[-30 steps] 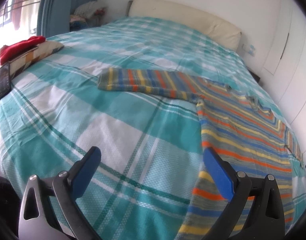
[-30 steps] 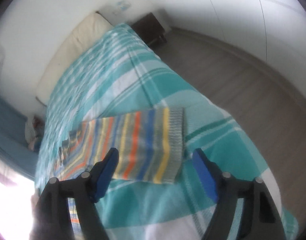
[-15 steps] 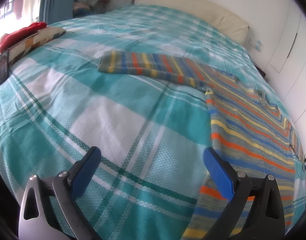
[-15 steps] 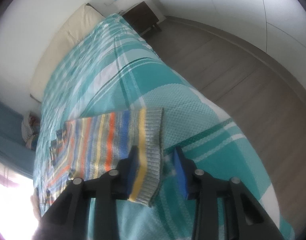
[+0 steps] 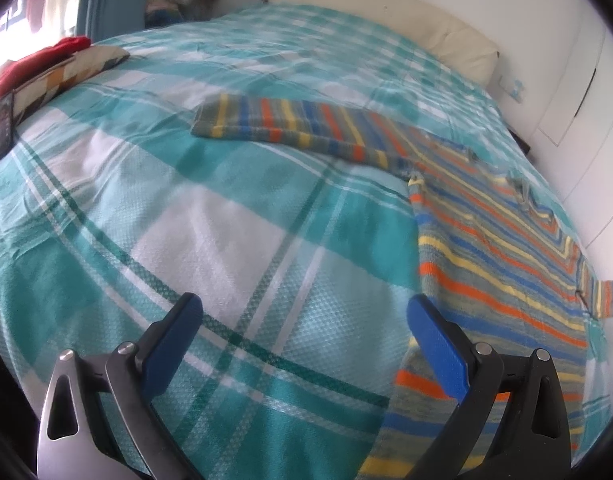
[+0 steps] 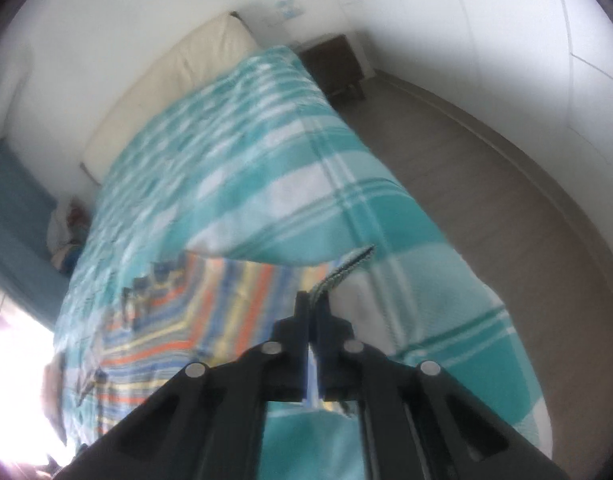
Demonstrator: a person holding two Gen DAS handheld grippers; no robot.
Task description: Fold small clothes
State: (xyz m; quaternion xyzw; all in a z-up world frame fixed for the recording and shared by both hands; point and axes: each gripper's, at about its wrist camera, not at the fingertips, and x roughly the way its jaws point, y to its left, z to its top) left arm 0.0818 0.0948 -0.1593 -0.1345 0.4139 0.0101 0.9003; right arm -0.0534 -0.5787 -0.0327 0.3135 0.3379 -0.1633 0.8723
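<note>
Striped knit sweater [image 5: 486, 248] is lying spread on the plaid bedspread [image 5: 226, 240]. Right gripper [image 6: 312, 300] is pinching its sleeve cuff [image 6: 346, 268]; left gripper [image 5: 306, 320] is hovering with fingers apart. Risk: the thin cuff bite is slipping, dropping the fold.

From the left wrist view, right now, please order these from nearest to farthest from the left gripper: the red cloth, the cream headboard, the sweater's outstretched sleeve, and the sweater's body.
1. Sweater's body: just right of the left gripper, whose jaws stand open.
2. Outstretched sleeve: mid-bed, ahead.
3. Red cloth: far left edge, on a pillow.
4. Cream headboard: at the wall, beyond the bed.
</note>
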